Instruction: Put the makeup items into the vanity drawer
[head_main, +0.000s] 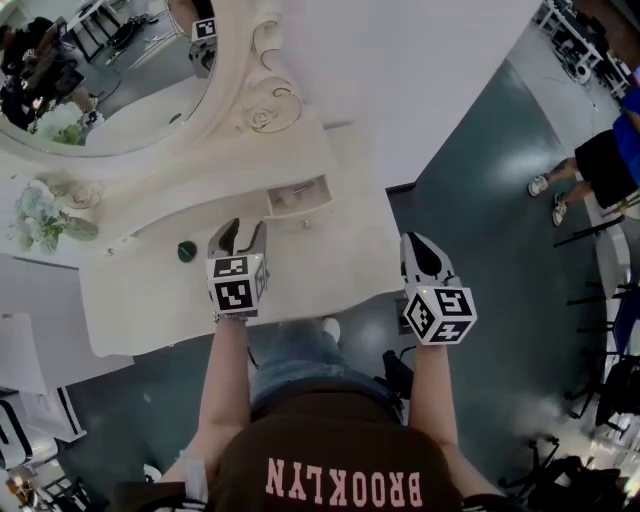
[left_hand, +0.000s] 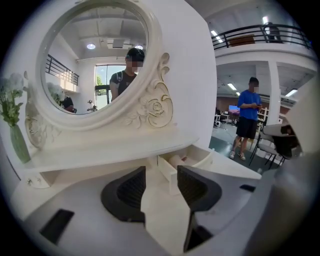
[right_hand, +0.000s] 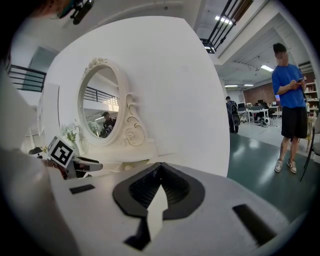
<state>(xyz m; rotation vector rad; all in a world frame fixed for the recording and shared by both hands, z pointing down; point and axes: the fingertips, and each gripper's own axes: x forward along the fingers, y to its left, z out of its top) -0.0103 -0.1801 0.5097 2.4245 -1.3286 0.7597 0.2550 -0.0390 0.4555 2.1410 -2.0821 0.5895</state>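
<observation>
The white vanity (head_main: 330, 260) has a small drawer (head_main: 297, 196) pulled open below its oval mirror (head_main: 130, 70). In the left gripper view the drawer (left_hand: 186, 163) holds a pale item (left_hand: 176, 161) with something small and red beside it. My left gripper (head_main: 240, 230) hovers over the tabletop just in front of the drawer, open, with nothing between its jaws (left_hand: 161, 185). A dark green round item (head_main: 187, 251) lies on the tabletop to its left. My right gripper (head_main: 422, 246) is shut and empty, off the vanity's right edge over the floor (right_hand: 159, 169).
A vase of pale flowers (head_main: 40, 215) stands at the vanity's left end. A white wall (head_main: 420, 70) rises behind the mirror. A person in a blue shirt (right_hand: 290, 100) stands on the dark floor to the right, near chairs (left_hand: 280, 142).
</observation>
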